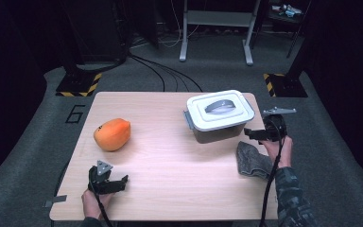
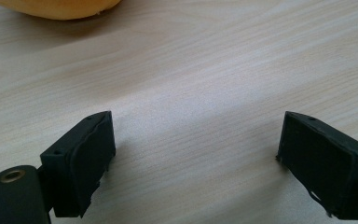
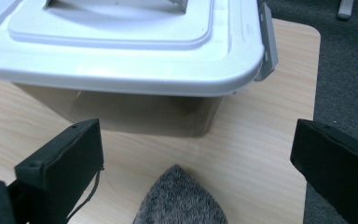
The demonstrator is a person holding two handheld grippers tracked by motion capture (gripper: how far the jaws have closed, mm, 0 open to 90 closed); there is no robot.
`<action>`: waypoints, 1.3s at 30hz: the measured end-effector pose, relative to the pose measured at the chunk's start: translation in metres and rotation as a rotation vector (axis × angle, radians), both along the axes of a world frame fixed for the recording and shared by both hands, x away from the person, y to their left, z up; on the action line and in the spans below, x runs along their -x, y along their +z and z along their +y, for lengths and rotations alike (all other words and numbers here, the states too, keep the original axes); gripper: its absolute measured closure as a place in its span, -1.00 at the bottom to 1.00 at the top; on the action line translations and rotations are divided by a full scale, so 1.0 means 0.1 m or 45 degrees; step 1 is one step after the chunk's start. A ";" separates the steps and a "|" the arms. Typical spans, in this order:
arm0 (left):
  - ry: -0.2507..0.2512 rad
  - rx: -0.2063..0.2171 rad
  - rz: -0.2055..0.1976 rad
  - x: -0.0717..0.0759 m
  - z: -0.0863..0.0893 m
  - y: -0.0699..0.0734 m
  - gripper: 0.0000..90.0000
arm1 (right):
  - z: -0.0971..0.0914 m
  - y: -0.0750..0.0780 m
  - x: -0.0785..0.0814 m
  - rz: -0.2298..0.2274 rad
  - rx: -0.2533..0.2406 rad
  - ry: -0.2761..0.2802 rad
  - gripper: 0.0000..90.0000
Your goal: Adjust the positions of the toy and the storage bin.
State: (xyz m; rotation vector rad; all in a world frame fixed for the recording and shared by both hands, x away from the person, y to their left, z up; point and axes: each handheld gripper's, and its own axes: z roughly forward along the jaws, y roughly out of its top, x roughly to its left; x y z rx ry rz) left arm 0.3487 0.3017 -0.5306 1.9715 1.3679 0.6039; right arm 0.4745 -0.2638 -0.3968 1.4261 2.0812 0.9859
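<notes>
High view: a wooden table (image 1: 170, 156) is seen from above, with a lidded box (image 1: 220, 116) placed toward its far right, an orange fruit (image 1: 112, 134) at the left, and a grey cloth (image 1: 253, 161) lying near the right edge, just in front of the box. The right gripper (image 1: 253, 134) is held beside the near right corner of the box, above the far end of the cloth, with the right hand (image 1: 280, 150) behind it. The left gripper (image 1: 118, 182) is held low at the near left of the table, well apart from the fruit, with the left hand (image 1: 94, 201) at the table edge. In the right gripper view, the jaws are spread wide with nothing between them; the box (image 3: 121, 107) is seen ahead, its white lid (image 3: 121, 46) seated and a grey latch (image 3: 268, 42) at its corner, and the tip of the cloth (image 3: 182, 198) lies below, between the jaws. In the left gripper view, the jaws are likewise spread wide over bare table (image 2: 191, 93), nothing being grasped, and the edge of the fruit (image 2: 56, 7) is seen at the top left, well ahead of the jaws.
</notes>
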 end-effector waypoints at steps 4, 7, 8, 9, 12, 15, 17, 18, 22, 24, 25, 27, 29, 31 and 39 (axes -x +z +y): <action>0.000 0.000 0.001 0.00 0.00 0.00 -0.76 | 0.02 0.02 -0.12 -0.005 0.009 0.006 -0.88; 0.000 0.000 0.001 0.00 0.00 0.00 -0.76 | 0.04 0.03 -0.20 0.000 0.007 0.010 -0.78; 0.000 0.000 0.001 0.00 0.00 0.00 -0.76 | 0.04 0.04 -0.24 -0.001 0.010 0.012 -0.73; 0.000 0.001 0.000 0.00 0.00 0.00 -0.76 | 0.05 0.05 -0.27 0.000 0.016 0.012 -0.67; 0.000 0.001 0.000 0.00 0.00 0.00 -0.76 | 0.06 0.06 -0.36 -0.006 0.023 0.008 -0.52; 0.000 0.000 0.001 0.00 0.00 0.00 -0.76 | 0.07 0.08 -0.44 0.005 0.017 -0.014 -0.34; -0.001 0.000 0.001 0.00 0.00 0.00 -0.76 | 0.07 0.10 -0.49 0.007 0.020 -0.029 -0.27; 0.000 -0.002 0.001 0.00 0.00 0.00 -0.76 | 0.06 0.10 -0.52 0.006 0.014 -0.032 -0.20; -0.002 0.000 0.001 0.00 0.00 0.00 -0.76 | 0.06 0.11 -0.61 0.021 0.010 -0.056 -0.02; -0.001 0.001 0.001 0.00 0.00 0.00 -0.76 | 0.06 0.09 -0.65 0.035 0.014 -0.065 0.04; -0.002 0.000 0.001 0.00 0.00 0.00 -0.76 | 0.06 0.09 -0.67 0.041 0.011 -0.071 0.07; -0.001 0.000 0.001 0.00 0.00 0.00 -0.76 | 0.05 0.07 -0.71 0.052 0.006 -0.088 0.13; -0.001 0.000 0.001 0.00 0.00 0.00 -0.76 | 0.04 0.06 -0.74 0.055 -0.001 -0.092 0.17; -0.001 0.001 0.001 0.00 0.00 0.00 -0.76 | 0.03 0.06 -0.77 0.066 -0.014 -0.100 0.20; -0.001 0.001 0.000 0.00 0.00 0.00 -0.76 | 0.02 0.06 -0.83 0.069 -0.017 -0.110 0.30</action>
